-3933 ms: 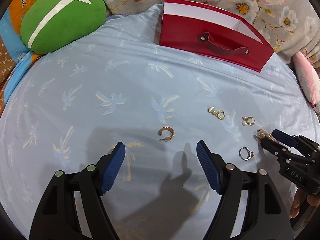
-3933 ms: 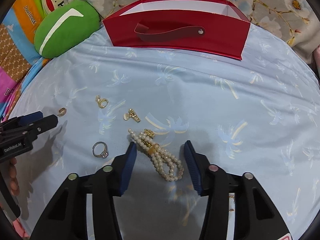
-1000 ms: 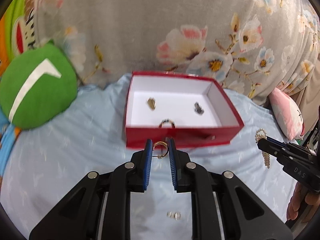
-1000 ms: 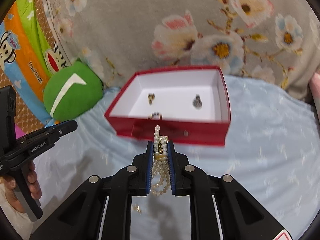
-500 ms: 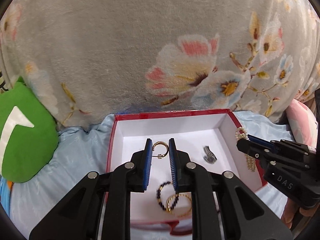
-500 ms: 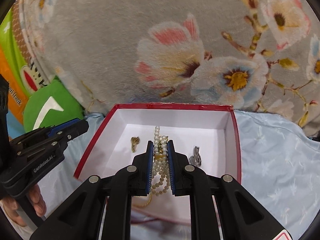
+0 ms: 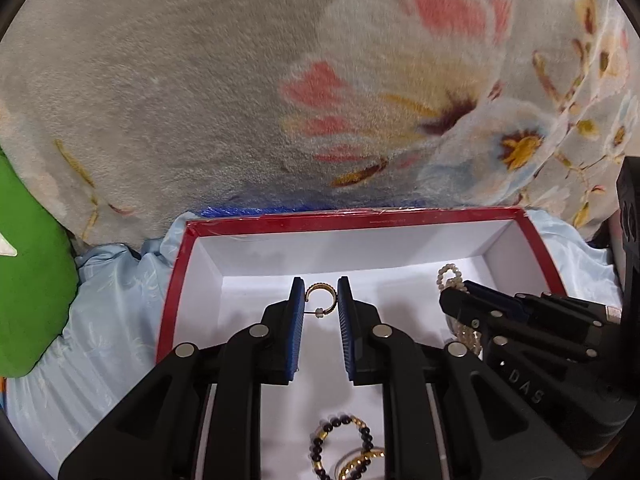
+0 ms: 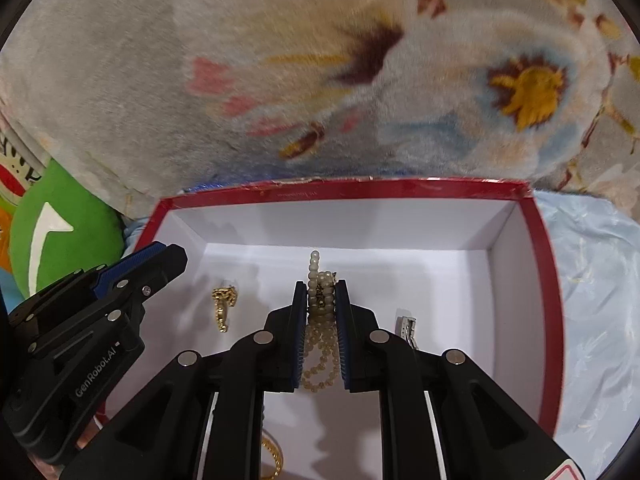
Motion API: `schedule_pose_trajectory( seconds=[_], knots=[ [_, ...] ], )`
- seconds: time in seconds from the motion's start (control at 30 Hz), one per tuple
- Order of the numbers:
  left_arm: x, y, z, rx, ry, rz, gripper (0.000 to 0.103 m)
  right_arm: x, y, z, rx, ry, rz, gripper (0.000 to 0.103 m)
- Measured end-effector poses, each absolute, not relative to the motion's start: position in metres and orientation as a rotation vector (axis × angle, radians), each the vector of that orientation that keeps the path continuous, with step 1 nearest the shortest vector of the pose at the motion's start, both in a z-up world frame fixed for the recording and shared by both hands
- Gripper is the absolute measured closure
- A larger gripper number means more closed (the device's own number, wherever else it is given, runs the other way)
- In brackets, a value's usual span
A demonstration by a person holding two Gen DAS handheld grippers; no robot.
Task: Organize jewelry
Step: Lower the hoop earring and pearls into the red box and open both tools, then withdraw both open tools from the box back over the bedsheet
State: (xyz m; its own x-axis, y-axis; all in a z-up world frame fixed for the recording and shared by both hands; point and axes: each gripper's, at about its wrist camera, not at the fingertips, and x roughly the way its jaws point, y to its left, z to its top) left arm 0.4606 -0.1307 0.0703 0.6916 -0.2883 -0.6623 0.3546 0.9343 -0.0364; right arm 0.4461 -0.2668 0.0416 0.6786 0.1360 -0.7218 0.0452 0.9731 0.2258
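My left gripper [image 7: 321, 294] is shut on a gold hoop earring [image 7: 321, 298] and holds it over the white inside of the red box [image 7: 352, 218]. My right gripper [image 8: 321, 294] is shut on a pearl bracelet [image 8: 320, 320], which hangs over the middle of the same box [image 8: 548, 280]. The right gripper also shows in the left wrist view [image 7: 456, 300], inside the box at the right. The left gripper shows in the right wrist view [image 8: 168, 258] at the box's left.
In the box lie a dark bead and gold bracelet [image 7: 344, 452], a gold piece [image 8: 223, 306] and a silver clasp piece [image 8: 406, 328]. A grey flowered blanket [image 7: 280, 80] rises behind the box. A green cushion [image 8: 60, 232] lies at the left on the blue sheet [image 8: 592, 280].
Both grippers have moved forward and lower into the box, with the earring and the pearl bracelet still held. The box now fills the lower views.
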Motion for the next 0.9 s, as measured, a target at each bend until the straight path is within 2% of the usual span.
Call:
schedule_pose_trajectory(
  seconds=[0.33,0.37,0.4,0.43,0.53,0.9],
  knots=[
    [0.473,-0.138,0.051,0.105,0.742,-0.335,0.085,0.455,-0.269,0.031,0.248,0.836,0.053,0.088],
    [0.474,-0.137,0.050,0.101,0.747,-0.328,0.080,0.453,-0.270,0.031,0.252,0.832,0.052,0.088],
    [0.475,-0.137,0.050,0.099,0.749,-0.323,0.071,0.452,-0.272,0.032,0.257,0.826,0.052,0.088],
    [0.474,-0.136,0.050,0.096,0.747,-0.316,0.067,0.451,-0.273,0.032,0.261,0.823,0.050,0.087],
    [0.472,-0.134,0.051,0.092,0.737,-0.309,0.061,0.449,-0.277,0.032,0.272,0.818,0.047,0.087],
    [0.453,-0.126,0.066,0.115,0.674,-0.271,0.060,0.409,-0.277,0.061,0.213,0.730,0.020,0.085]
  ],
)
